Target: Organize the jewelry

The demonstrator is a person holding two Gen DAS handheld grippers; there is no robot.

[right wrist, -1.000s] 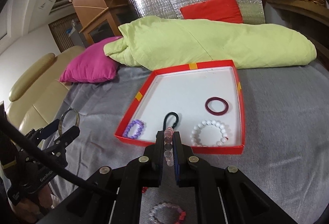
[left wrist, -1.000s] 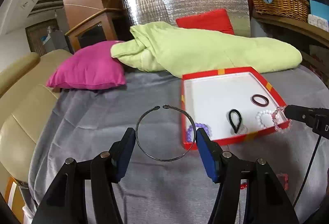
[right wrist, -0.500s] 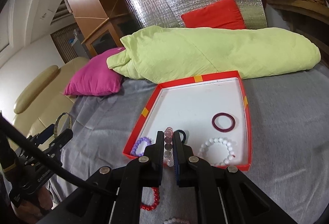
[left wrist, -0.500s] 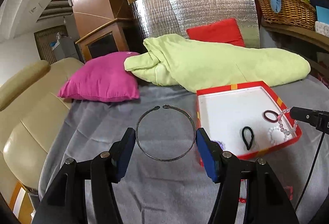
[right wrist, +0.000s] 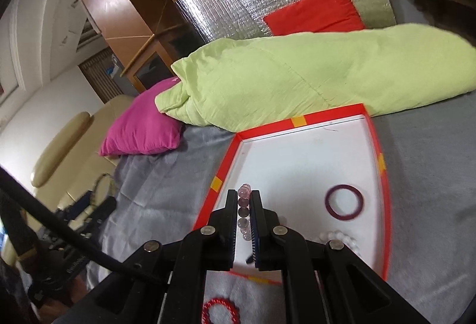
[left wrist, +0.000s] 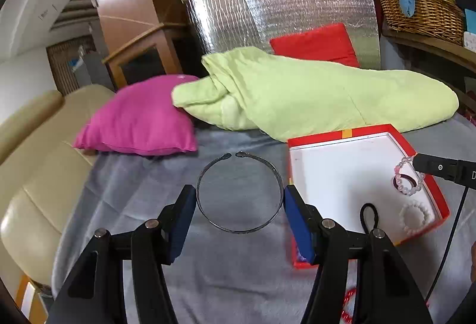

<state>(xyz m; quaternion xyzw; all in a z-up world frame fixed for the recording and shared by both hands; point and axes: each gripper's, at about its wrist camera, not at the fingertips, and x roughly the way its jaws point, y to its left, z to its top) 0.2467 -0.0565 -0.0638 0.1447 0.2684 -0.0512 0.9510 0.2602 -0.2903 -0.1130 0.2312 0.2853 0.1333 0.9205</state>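
In the left wrist view, our left claw (left wrist: 239,205) fills the bottom of the frame, its blue pads spread wide and pressing the sides of a thin metal bangle (left wrist: 239,193), which hangs between them above the grey bed cover (left wrist: 142,193). To the right of it sits the red tray (left wrist: 342,133) with a white floor, holding a black hair loop (left wrist: 369,215) and a white bead bracelet (left wrist: 415,215).

In the right wrist view, our right claw (right wrist: 244,212) sits at bottom centre, nearly closed on a pink bead bracelet (right wrist: 244,211) held above the tray's lower left corner. At the very bottom edge a red bead bracelet (right wrist: 220,310) lies on the cover, outside the tray. Farther in, a dark red ring (right wrist: 344,202) rests on the tray floor at centre right. Beyond the tray, a green quilt (right wrist: 297,74) crosses the middle of the frame, with a magenta pillow (right wrist: 142,127) at centre left.

We judge two risks. The bangle is gripped only at its edges, so it may spring free. The pink beads hang close to the tray rim, so letting go here may drop them outside.
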